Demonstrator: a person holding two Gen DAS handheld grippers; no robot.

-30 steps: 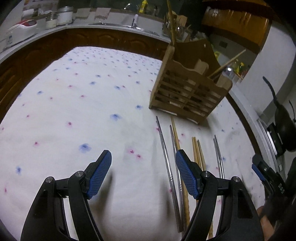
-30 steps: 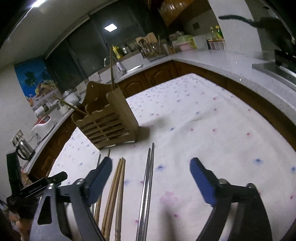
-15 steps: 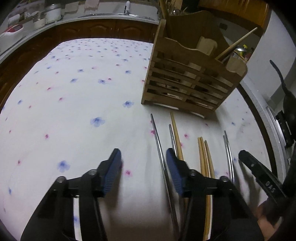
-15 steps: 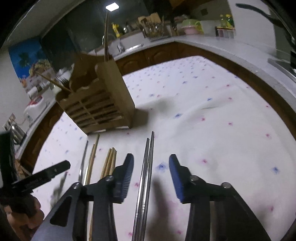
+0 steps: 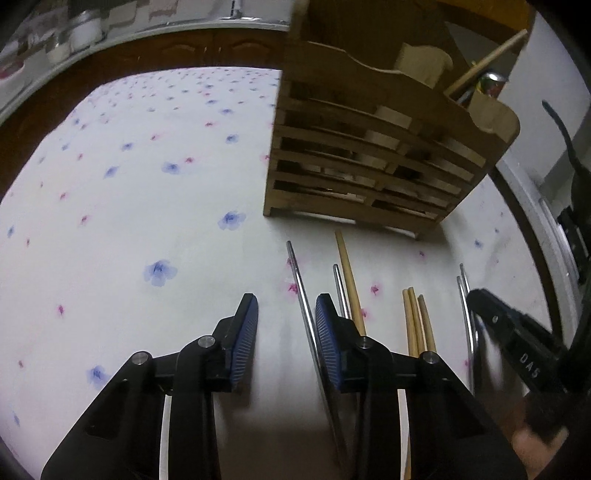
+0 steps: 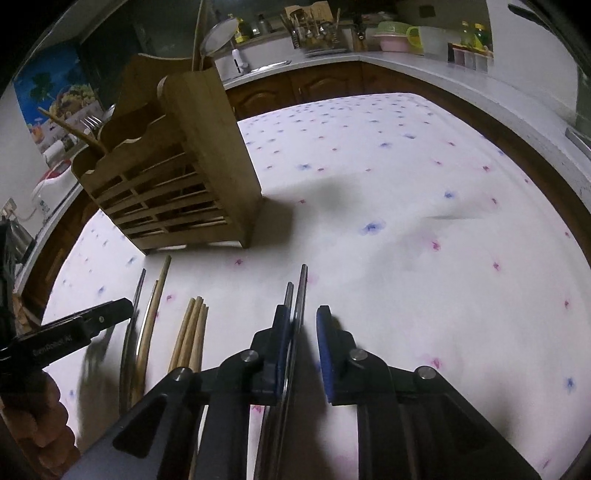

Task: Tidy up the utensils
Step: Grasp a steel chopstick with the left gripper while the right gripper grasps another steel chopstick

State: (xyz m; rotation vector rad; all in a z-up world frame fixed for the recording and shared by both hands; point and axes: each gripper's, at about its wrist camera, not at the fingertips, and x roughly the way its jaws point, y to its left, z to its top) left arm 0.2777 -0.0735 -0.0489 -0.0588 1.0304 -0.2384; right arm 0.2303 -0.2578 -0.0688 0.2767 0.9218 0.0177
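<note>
A wooden utensil rack (image 5: 376, 155) stands on the flowered cloth; it also shows in the right wrist view (image 6: 173, 173). Metal and wooden chopsticks lie in a row before it. My left gripper (image 5: 284, 332) is low over the cloth, jaws part open, with a metal chopstick (image 5: 301, 291) lying just inside its right finger (image 5: 327, 339). My right gripper (image 6: 303, 339) is part open around a pair of metal chopsticks (image 6: 297, 299), its left pad against them. Wooden chopsticks (image 6: 192, 328) lie to the left of it, also in the left wrist view (image 5: 415, 321).
Kitchen counters with brown cabinets ring the table (image 6: 424, 229). A dish rack (image 6: 314, 33), bowls and jars stand on the far counter. A pan handle (image 5: 561, 129) sticks out at the right. The other gripper's finger (image 6: 85, 325) shows at the left of the right wrist view.
Both grippers have come down and forward toward the chopsticks. Both pairs of jaws have narrowed a lot from wide open. The right one now brackets the metal pair.
</note>
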